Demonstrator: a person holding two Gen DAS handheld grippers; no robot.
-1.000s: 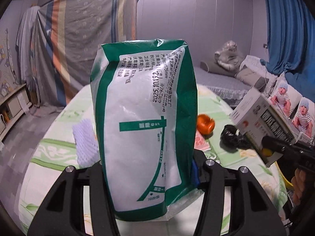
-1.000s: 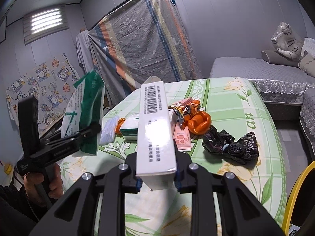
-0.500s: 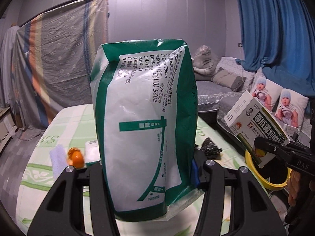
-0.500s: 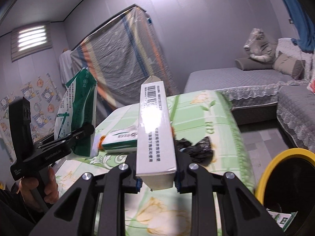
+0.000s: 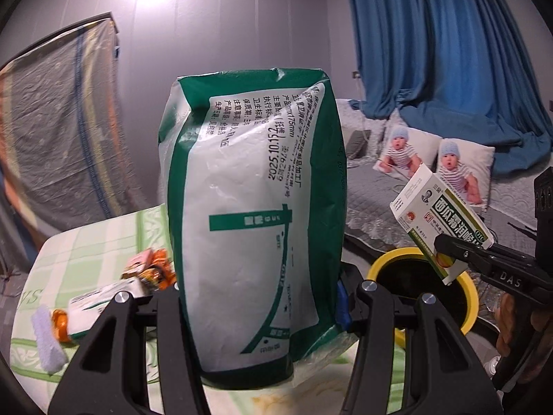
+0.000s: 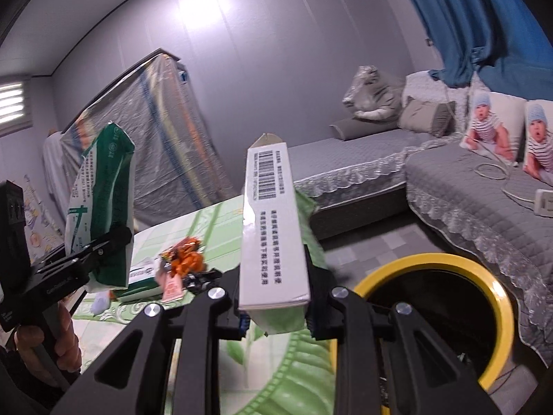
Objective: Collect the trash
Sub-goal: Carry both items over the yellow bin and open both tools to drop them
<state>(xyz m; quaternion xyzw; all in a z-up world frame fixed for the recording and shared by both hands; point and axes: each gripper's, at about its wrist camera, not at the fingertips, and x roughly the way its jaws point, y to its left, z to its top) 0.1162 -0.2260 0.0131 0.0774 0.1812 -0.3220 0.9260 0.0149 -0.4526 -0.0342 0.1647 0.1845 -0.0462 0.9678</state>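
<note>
Nearby, wrappers [image 6: 183, 259] litter the table [image 6: 214, 221] beside bin [image 6: 497, 297].

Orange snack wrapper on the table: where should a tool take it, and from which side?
Probably the bunched middle of the orange snack wrapper, from above. It lies low on the green tablecloth with a green-and-white box close beside it and a pink card in front, so a level approach looks crowded.

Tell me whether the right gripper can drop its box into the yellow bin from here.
Probably yes. The right gripper is shut on the box, and the yellow bin stands open just beside it with nothing in between; a short swing over the rim should do.
</note>
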